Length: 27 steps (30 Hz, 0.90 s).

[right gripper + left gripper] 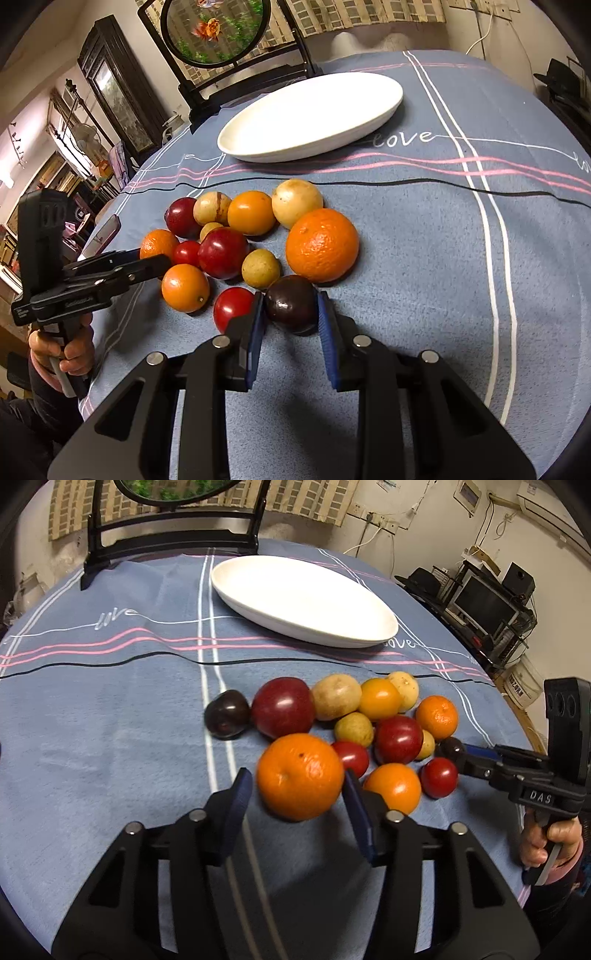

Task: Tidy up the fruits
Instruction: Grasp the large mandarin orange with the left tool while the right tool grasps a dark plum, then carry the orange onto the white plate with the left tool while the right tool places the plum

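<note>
- Here, the left tongs (pixel 297 794) bracket a large orange (pixel 300 775), pads seemingly just touching, at the fruit pile's near edge on the table (pixel 110 720).
- Right tongs (pixel 290 314) clamp a dark plum (pixel 291 302); the white plate (pixel 314 114) sits beyond.

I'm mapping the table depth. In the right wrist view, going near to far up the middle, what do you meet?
Right gripper → dark plum between its pads → big orange → pale round fruit → white dish → round mirror.
</note>
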Each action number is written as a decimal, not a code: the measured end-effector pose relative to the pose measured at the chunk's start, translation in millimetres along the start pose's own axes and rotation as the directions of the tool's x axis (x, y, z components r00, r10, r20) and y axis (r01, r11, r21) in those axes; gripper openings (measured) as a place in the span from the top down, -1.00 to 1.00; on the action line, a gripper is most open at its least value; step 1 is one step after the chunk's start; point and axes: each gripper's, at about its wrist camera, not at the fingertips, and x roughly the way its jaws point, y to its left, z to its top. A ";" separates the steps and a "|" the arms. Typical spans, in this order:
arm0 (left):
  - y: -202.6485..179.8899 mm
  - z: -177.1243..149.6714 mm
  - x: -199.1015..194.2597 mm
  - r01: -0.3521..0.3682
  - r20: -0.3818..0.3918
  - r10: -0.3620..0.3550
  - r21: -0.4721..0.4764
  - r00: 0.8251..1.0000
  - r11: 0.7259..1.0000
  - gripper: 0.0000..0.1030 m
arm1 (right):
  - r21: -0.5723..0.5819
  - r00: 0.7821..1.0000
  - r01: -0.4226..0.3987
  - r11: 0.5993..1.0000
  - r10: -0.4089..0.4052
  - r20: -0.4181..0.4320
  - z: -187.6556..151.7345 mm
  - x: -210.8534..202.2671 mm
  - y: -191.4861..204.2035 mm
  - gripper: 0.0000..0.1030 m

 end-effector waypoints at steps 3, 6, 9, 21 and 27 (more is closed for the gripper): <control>-1.5 0.6 1.1 -0.003 0.007 0.003 0.003 1.000 1.000 0.09 | 0.000 1.000 -0.007 1.000 0.007 0.004 -0.2 -0.9 -0.4 0.45; -4.0 -1.0 -1.0 -0.007 0.015 0.007 0.012 1.000 1.000 0.10 | 0.000 1.000 -0.011 1.000 0.011 0.007 -1.0 -1.8 -1.2 0.45; -7.3 -3.1 -7.5 -0.015 0.043 0.014 0.025 0.999 1.000 0.11 | -0.007 1.000 -0.010 1.000 0.010 0.014 -1.8 -3.6 0.3 0.44; -12.7 24.8 -32.1 -0.005 0.113 -0.003 0.073 0.994 0.997 0.11 | -0.034 0.993 -0.013 0.999 0.016 0.113 26.3 -25.7 13.2 0.44; -20.0 108.4 7.8 -0.075 0.096 0.066 0.099 0.993 0.992 0.11 | 0.015 0.985 0.069 0.998 -0.071 0.160 112.5 13.2 -9.3 0.45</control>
